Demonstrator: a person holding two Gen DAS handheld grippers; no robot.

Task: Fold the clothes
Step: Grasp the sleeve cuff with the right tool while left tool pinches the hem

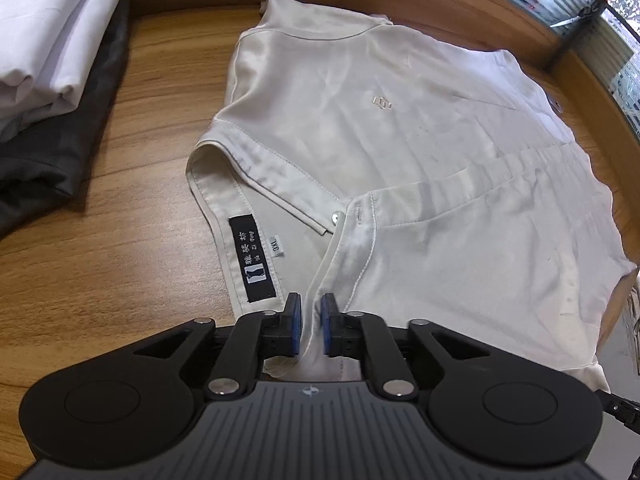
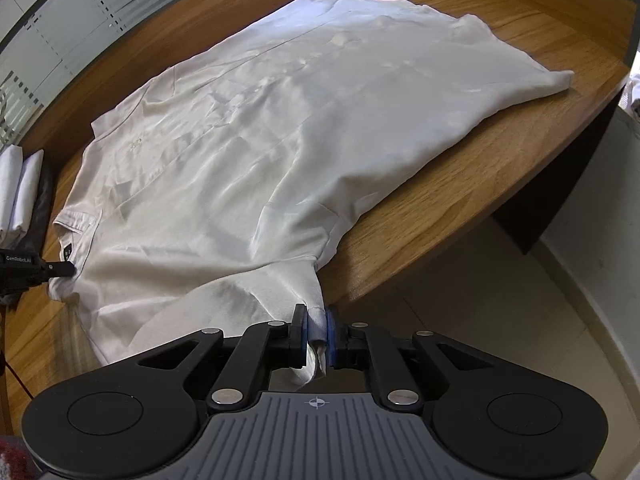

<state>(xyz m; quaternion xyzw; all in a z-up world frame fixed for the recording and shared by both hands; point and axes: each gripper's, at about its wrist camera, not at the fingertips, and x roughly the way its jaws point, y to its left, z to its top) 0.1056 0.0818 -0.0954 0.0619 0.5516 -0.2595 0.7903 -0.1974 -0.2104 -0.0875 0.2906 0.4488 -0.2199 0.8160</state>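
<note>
A: Where is the shirt now, and why does it lie that way?

B: Spread front-up across the wooden desk, collar towards the left side, hem far off to the right; the near sleeve side hangs over the desk's front edge; laid flat like that, I reckon, so a long edge can be lifted and carried over in one fold

A: And the left gripper?

B: Nearly closed; its blue pads stand either side of a ridge of cloth at the collar opening, just beside the black neck label; there seems a sliver of gap at the tips, so the pinch looks light, but the fabric does run between the jaws

A: The right one?

B: The right gripper is clamped tight on a bunched bit of the shirt's near edge, by the sleeve, where it droops off the desk; the cloth is squeezed between the pads and pokes out beneath

A: Why two holds so far apart?

B: My guess; one hand at the collar, one further along the same side keeps that edge taut, so it folds straight rather than sagging

A: Anything else about?

B: A stack of folded clothes, white over dark, sits at the desk's left end, well apart from the shirt; likely where this one goes
</note>
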